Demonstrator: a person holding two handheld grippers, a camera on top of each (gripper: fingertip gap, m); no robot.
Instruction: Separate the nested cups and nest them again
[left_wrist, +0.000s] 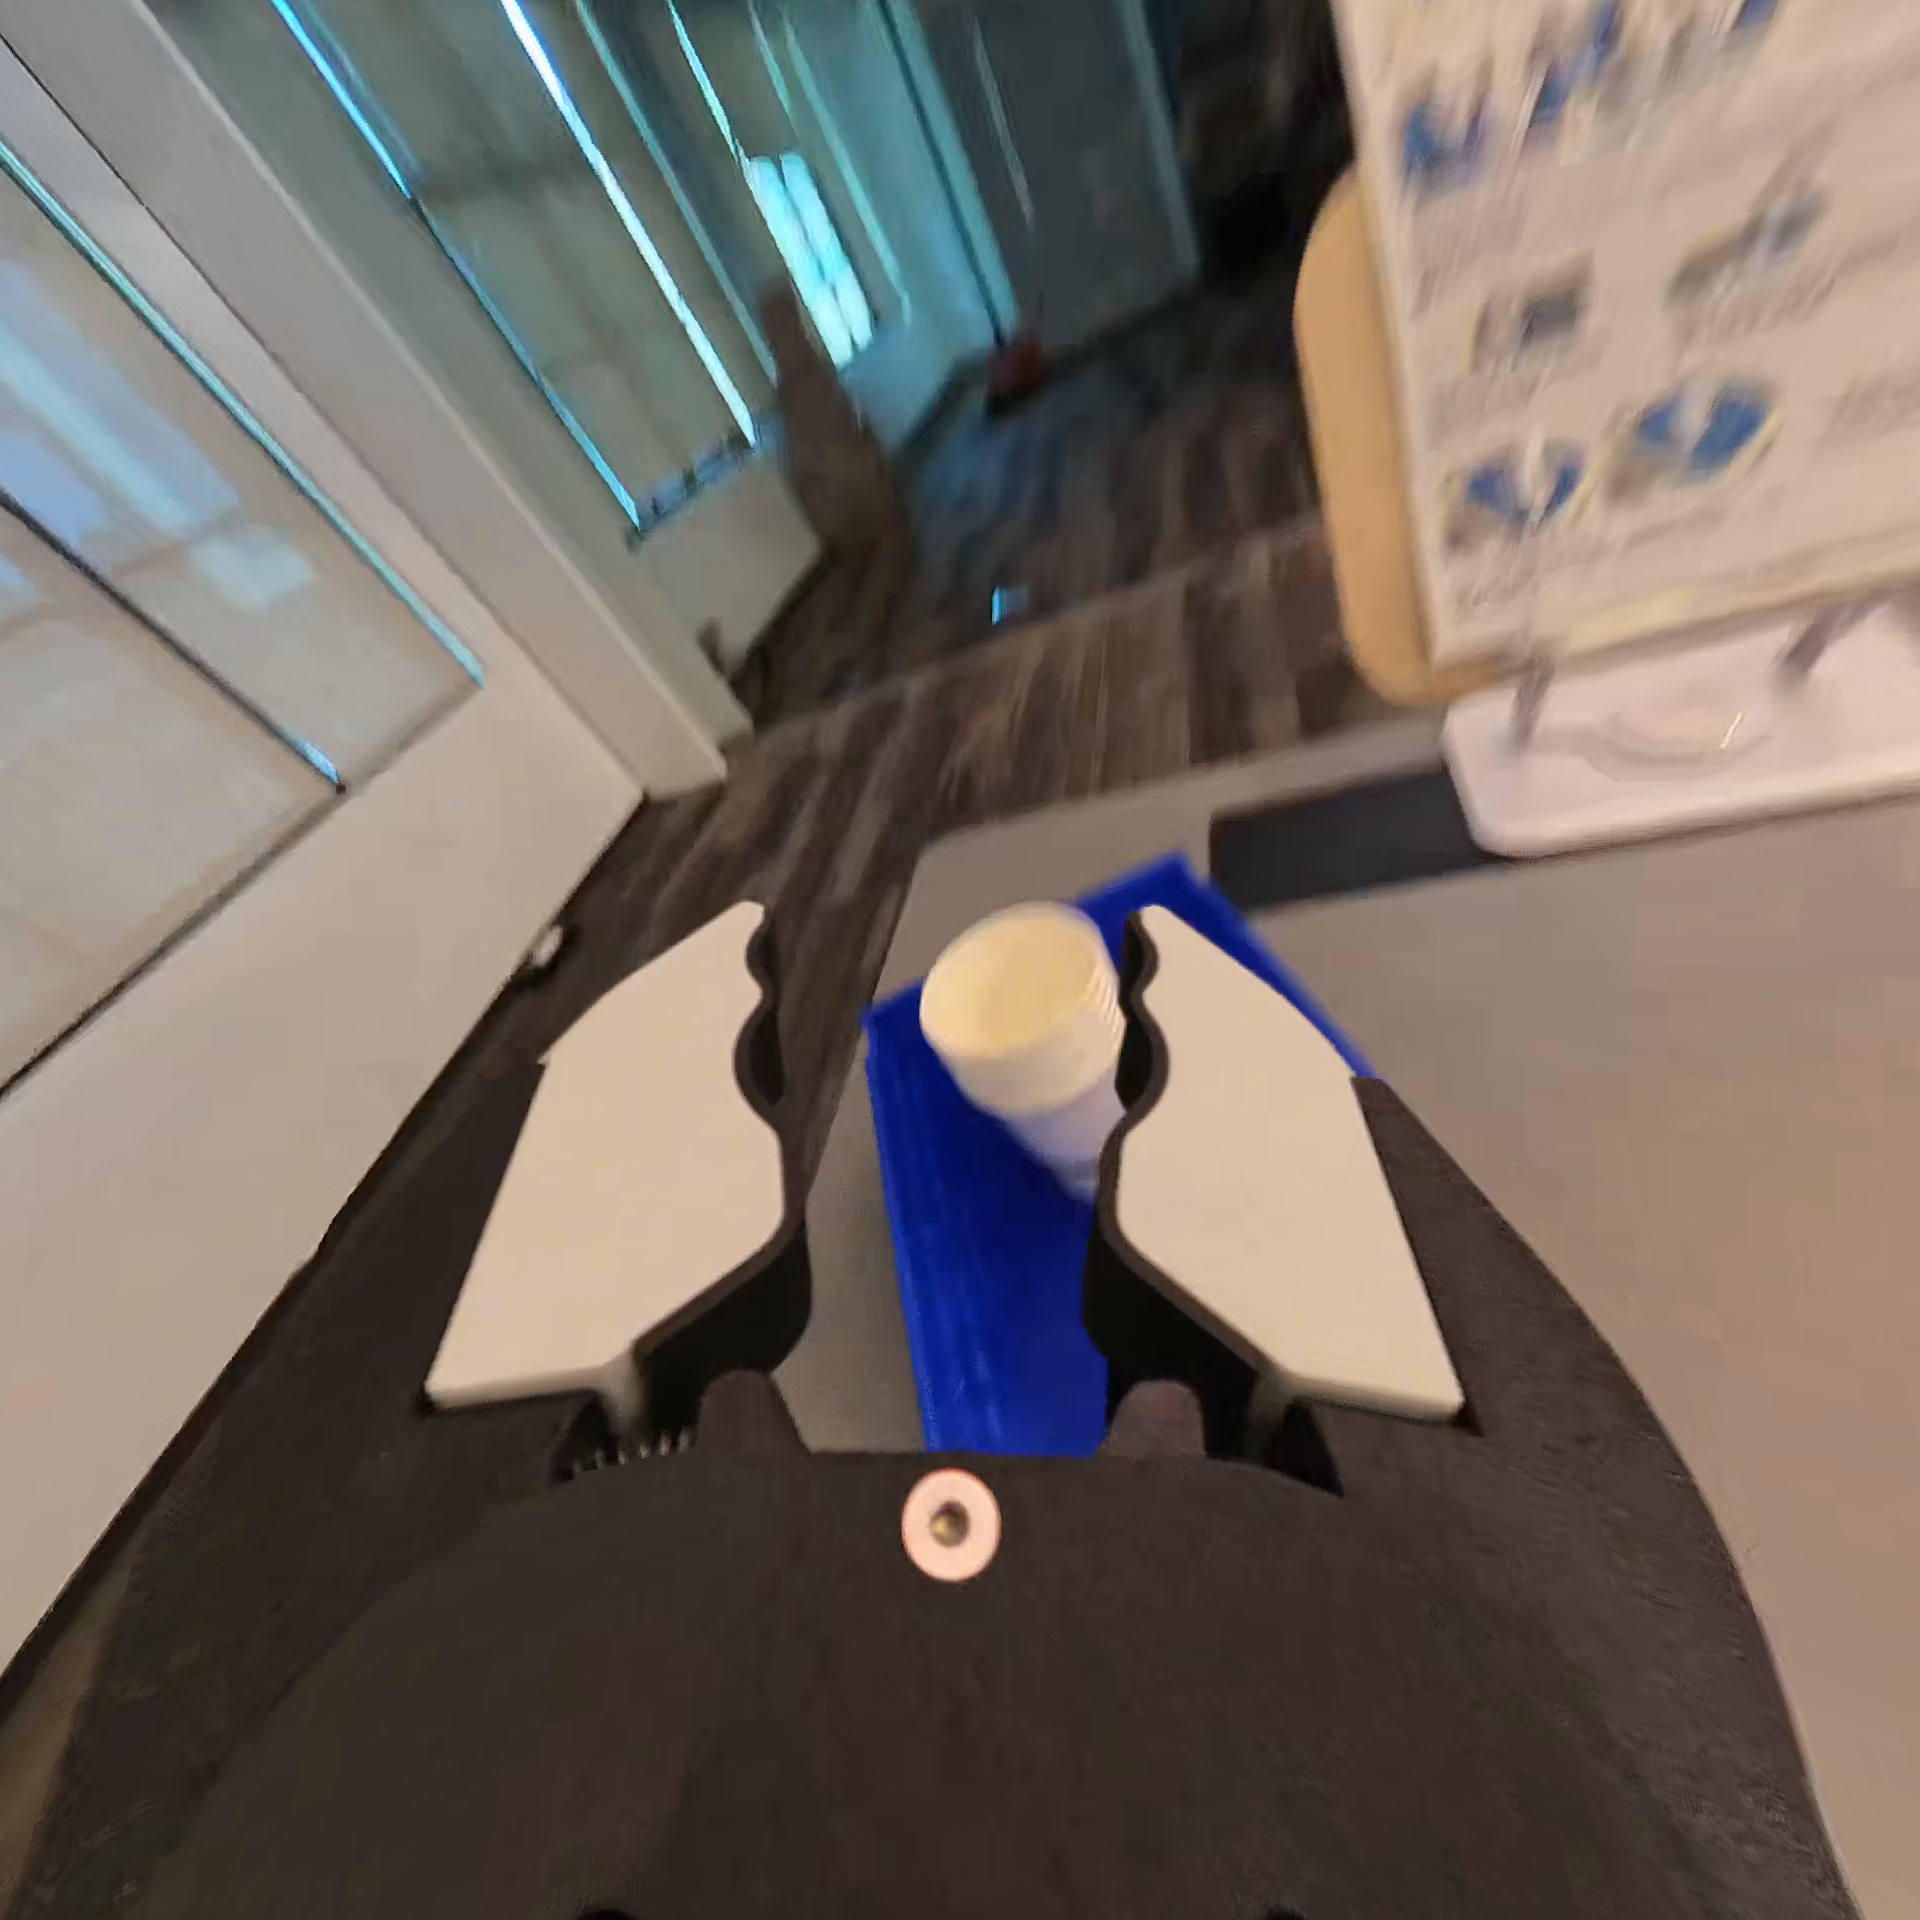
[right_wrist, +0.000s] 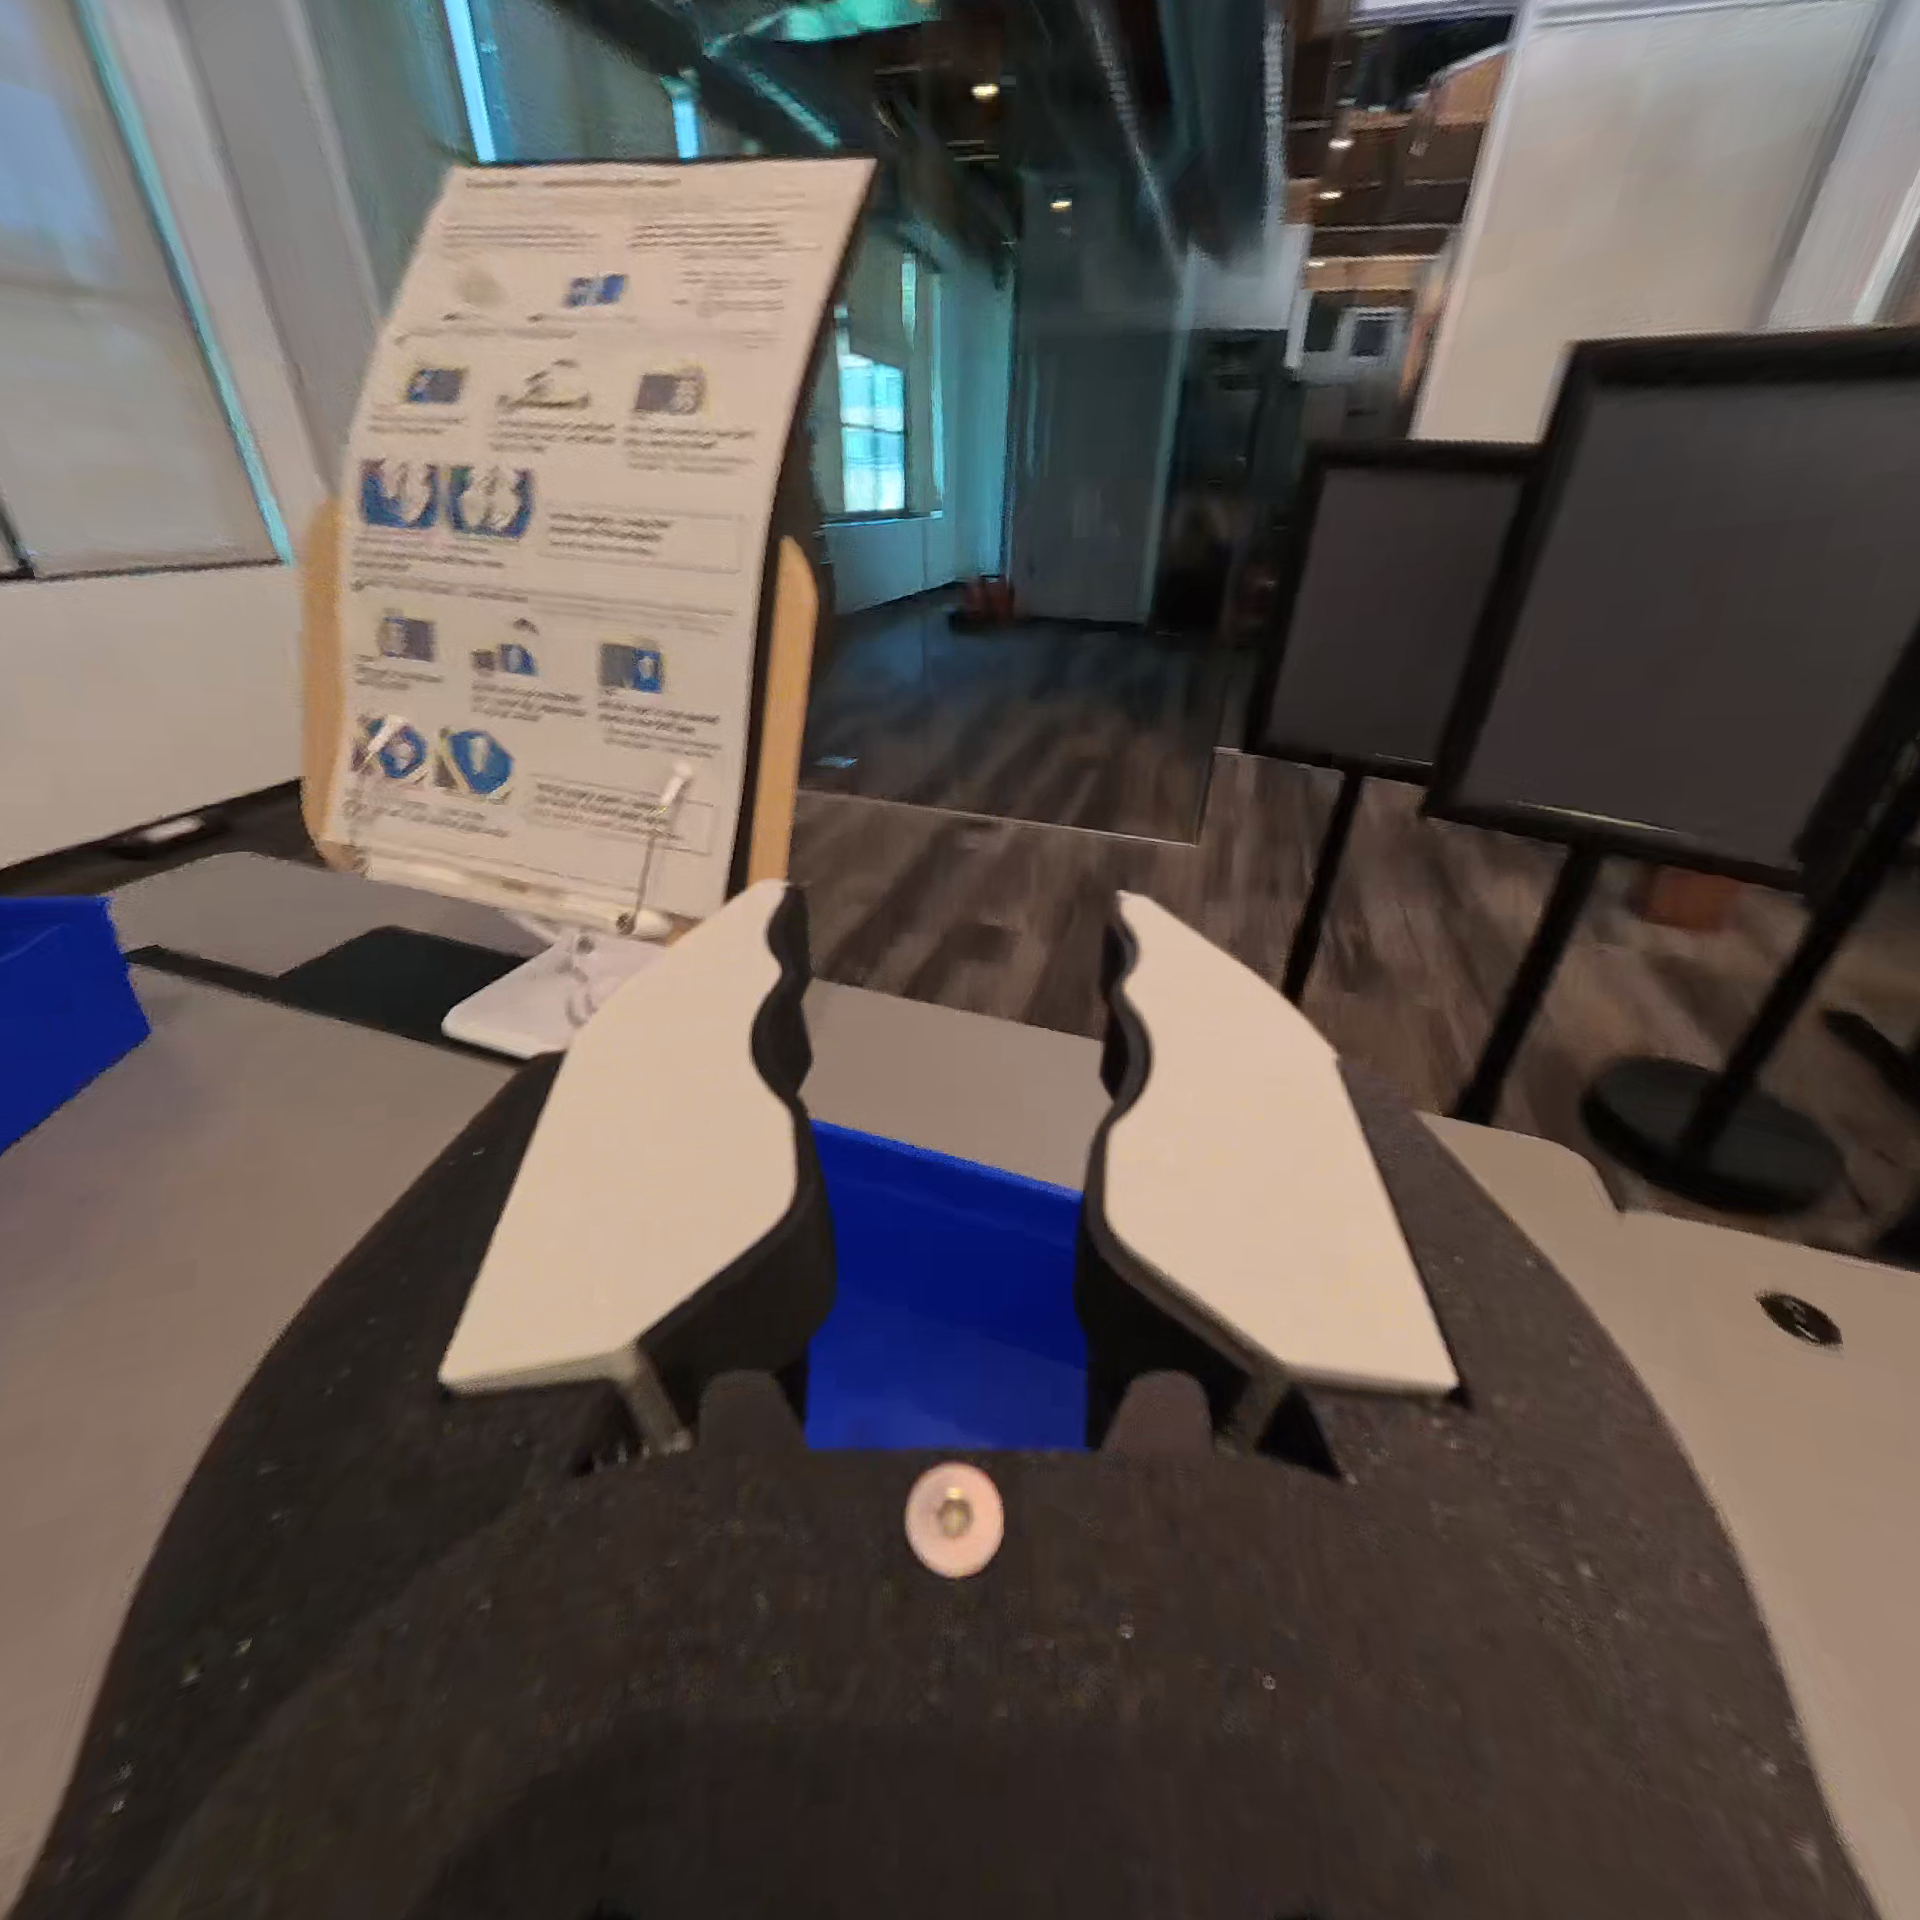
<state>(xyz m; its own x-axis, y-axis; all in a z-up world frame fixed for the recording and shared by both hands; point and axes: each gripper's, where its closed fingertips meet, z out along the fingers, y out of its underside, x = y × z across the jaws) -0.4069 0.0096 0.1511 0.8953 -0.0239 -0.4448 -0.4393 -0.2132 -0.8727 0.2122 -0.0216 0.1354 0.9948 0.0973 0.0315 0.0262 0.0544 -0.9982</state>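
In the left wrist view a white paper cup (left_wrist: 1023, 1013), perhaps a nested stack, is tilted with its mouth toward the camera over a blue bin (left_wrist: 966, 1247). My left gripper (left_wrist: 948, 920) is open. The cup sits between its fingers, close against the right finger (left_wrist: 1247, 1174), with a wide gap to the left finger. The view is blurred, so I cannot tell whether the cup touches the finger. My right gripper (right_wrist: 958, 899) is open and empty above a blue bin (right_wrist: 945, 1278). No cup shows in the right wrist view.
A grey table (right_wrist: 208, 1143) carries a second blue bin (right_wrist: 52, 997) at the left edge and an instruction sheet on a stand (right_wrist: 561, 540), which also shows in the left wrist view (left_wrist: 1621, 312). Black sign stands (right_wrist: 1704, 623) are on the floor to the right.
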